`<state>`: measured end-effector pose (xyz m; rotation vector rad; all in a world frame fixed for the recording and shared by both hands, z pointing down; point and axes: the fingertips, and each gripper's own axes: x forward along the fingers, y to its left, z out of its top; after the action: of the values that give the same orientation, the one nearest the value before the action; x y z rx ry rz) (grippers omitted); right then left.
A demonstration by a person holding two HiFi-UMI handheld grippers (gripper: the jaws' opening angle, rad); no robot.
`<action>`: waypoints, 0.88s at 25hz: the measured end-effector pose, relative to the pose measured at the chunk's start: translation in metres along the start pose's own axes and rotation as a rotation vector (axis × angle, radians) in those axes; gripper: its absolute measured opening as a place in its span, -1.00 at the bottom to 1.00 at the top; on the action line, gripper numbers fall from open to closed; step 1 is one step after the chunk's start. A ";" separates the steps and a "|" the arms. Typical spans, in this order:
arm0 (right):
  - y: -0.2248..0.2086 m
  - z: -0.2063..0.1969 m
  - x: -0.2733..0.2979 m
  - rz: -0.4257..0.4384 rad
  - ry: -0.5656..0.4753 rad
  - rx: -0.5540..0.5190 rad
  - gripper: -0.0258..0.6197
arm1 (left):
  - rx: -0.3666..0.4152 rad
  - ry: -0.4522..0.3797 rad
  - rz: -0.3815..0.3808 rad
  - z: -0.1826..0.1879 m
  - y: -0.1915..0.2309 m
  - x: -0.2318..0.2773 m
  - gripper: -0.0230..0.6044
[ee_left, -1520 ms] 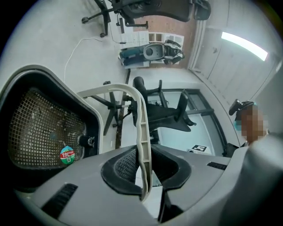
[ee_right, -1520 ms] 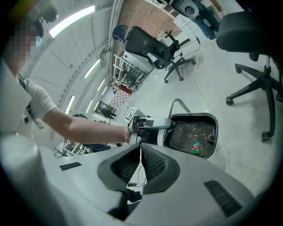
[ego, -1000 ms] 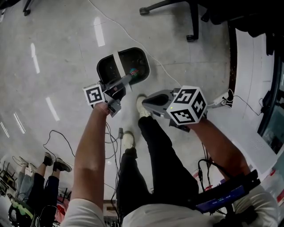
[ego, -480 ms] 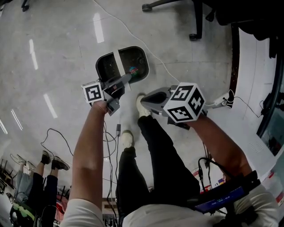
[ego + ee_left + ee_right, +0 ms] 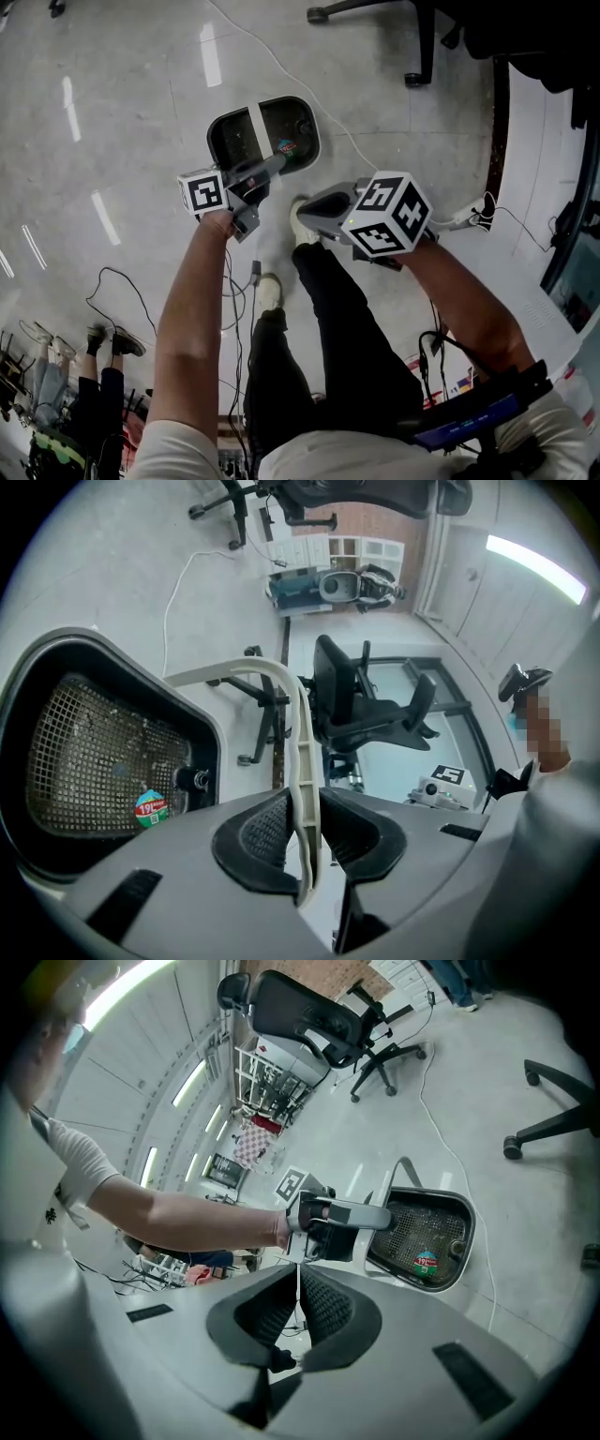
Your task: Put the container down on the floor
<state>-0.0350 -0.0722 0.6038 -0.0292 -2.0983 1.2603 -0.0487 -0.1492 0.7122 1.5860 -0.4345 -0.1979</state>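
Far left, at the floor's near-left corner, a bystander's shoes [image 5: 120,345] are planted, and a dark cable [image 5: 111,275] loops across the floor [image 5: 122,112] just beyond them. Past that, plenty of bare, glossy floor, wide open out to the far-left corner.

Now the container [image 5: 230,141]: a dark tub with a mesh lining and a round red sticker [image 5: 286,147] inside. It hangs tilted from its white handle [image 5: 300,733], over open floor. The left gripper [image 5: 270,167] is clamped on that handle, pads pressing either side of the strap, and the jaws have just been easing open a touch with the handle between them.

Just this side of the tub, the person's own white shoe [image 5: 270,292] and dark trouser legs fill the near floor.

Further right, the right gripper [image 5: 307,212] hovers near the tub's near-right side, jaws together with nothing between them.

A thin white cable [image 5: 281,70] snakes in from the far edge, passing the tub on its right. At the far-right corner an office chair base [image 5: 417,52] crowds in, and a white surface [image 5: 534,187] closes off the floor's right edge.
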 end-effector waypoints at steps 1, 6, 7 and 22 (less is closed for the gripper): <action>0.001 -0.001 0.000 0.001 -0.002 0.002 -0.87 | 0.001 -0.001 0.000 0.000 0.000 -0.001 -0.67; 0.000 -0.003 -0.001 0.010 0.002 0.011 -0.87 | 0.069 0.000 0.013 0.009 0.003 0.001 -0.52; 0.001 -0.003 -0.001 0.014 0.002 0.012 -0.87 | 0.071 0.003 0.031 0.010 0.004 0.000 -0.52; 0.037 -0.010 -0.001 0.019 -0.005 -0.011 -0.87 | 0.047 -0.043 0.152 -0.009 -0.011 -0.059 -0.36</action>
<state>-0.0399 -0.0454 0.5772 -0.0501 -2.1141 1.2613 -0.0976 -0.1175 0.6943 1.5893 -0.5946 -0.1057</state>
